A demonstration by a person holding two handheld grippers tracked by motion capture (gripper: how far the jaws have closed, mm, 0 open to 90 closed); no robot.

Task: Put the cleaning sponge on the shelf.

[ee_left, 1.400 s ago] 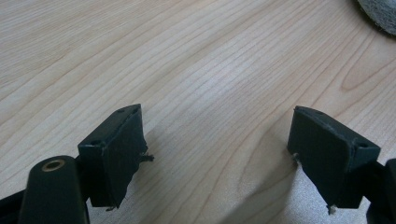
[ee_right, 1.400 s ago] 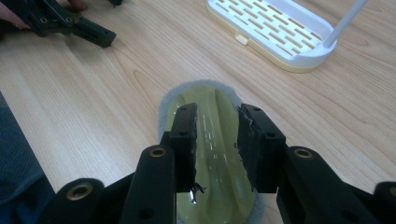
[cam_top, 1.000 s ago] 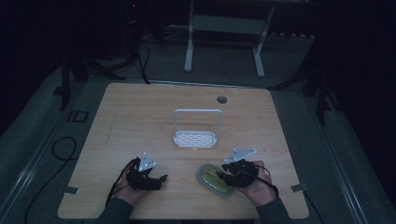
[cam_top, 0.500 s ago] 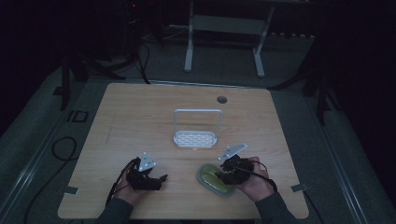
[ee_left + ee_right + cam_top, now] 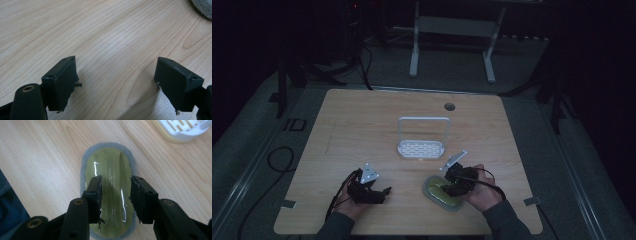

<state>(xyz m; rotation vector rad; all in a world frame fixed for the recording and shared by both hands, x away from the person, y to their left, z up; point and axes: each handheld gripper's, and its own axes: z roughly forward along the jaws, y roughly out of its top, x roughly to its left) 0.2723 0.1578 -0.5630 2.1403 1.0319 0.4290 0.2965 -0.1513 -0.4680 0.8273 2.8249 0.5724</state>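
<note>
Straddling scrubber point(image 5: 108, 192) at bench point(image 5: 362, 130) 5 o'clock, right claw point(image 5: 115, 195) has just been widening, jaws flanking handle ridge, pads seemingly off it: grasp pending or release. Left claw point(image 5: 116, 82) wide, empty. Rack point(image 5: 422, 147) at 12 o'clock of scrubber.

Left black two-jaw gripper point(image 5: 379, 192) is held low, jaws spread wide. Right black two-jaw gripper point(image 5: 115, 195) is angled downward, jaws just widened.

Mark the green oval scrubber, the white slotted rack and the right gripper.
green oval scrubber with grey pad point(image 5: 113, 165), right gripper view, glossy top.
white slotted rack point(image 5: 421, 149), high view, slotted base.
right gripper point(image 5: 115, 195), right gripper view, between its fingers.
</note>
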